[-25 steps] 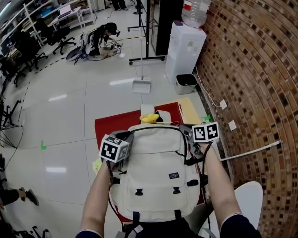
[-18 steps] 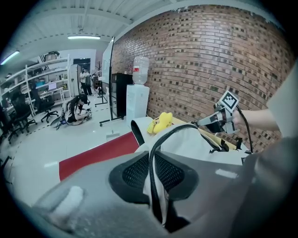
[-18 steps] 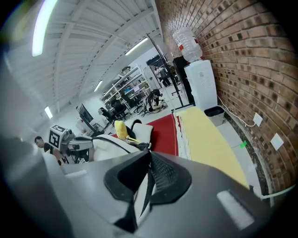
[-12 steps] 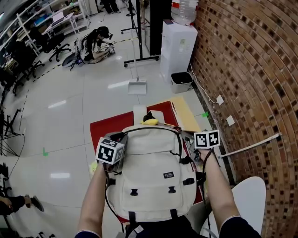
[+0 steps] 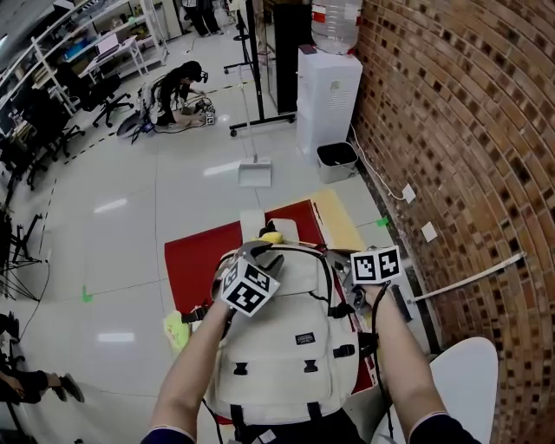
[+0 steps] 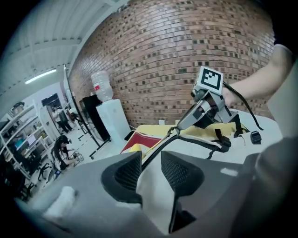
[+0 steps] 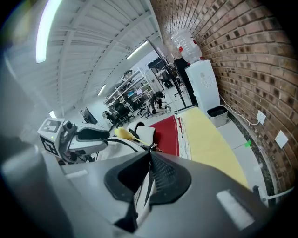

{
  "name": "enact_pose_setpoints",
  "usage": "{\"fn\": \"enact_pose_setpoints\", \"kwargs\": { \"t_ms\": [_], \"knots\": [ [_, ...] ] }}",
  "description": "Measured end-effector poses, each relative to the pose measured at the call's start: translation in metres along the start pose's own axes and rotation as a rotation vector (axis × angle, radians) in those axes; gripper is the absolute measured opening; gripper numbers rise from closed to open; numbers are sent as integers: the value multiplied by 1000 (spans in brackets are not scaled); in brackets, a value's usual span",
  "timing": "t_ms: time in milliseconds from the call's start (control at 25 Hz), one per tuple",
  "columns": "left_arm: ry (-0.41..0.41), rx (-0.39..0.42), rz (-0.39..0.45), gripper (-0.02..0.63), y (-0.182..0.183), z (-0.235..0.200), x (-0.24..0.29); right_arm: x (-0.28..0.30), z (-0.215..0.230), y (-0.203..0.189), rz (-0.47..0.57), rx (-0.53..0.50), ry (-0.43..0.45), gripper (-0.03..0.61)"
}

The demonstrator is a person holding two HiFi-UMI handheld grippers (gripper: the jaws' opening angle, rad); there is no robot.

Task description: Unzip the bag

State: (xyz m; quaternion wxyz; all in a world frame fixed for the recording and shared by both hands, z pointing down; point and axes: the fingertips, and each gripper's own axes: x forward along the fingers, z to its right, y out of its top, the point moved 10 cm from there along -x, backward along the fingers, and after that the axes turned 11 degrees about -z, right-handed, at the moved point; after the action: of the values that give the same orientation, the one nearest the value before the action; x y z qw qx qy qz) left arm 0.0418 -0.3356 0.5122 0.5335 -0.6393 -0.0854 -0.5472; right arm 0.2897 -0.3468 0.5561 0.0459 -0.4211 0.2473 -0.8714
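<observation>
While the zipper pull [image 7: 152, 148] is pinched by the closed right gripper [image 7: 150, 160], the left gripper [image 6: 150, 161] has just been opened; nothing is held over the bag [image 5: 286, 347].

1 bag [image 5: 286, 347], 2 grippers [image 6: 150, 168] [image 7: 148, 173], 1 water dispenser [image 5: 328, 100], 1 bin [image 5: 336, 160], 1 dustpan [image 5: 255, 173].

No text is legible. The small black label [image 5: 302, 315] on the bag [image 5: 277, 364] front carries print too small to read; the red label [image 5: 323, 11] on the water bottle [image 5: 340, 30] is equally unreadable.
</observation>
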Motion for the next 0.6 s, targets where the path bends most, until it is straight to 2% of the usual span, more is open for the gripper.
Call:
{"fn": "enact_pose_setpoints", "kwargs": {
  "t_ms": [120,280,360,440,600],
  "knots": [
    [-15,84,-45,133,16,12,31,2,1,1,-12,-6,14,17],
    [-11,156,-99,133,20,11,54,7,3,2,-25,-11,31,21],
    [-15,173,-123,132,22,9,61,9,8,2,-22,-3,43,42],
    [-19,171,-134,67,22,7,63,13,12,3,-19,22,73,91],
    [-32,162,-137,30,22,4,63,23,16,8,-16,66,84,127]
  ]
}}
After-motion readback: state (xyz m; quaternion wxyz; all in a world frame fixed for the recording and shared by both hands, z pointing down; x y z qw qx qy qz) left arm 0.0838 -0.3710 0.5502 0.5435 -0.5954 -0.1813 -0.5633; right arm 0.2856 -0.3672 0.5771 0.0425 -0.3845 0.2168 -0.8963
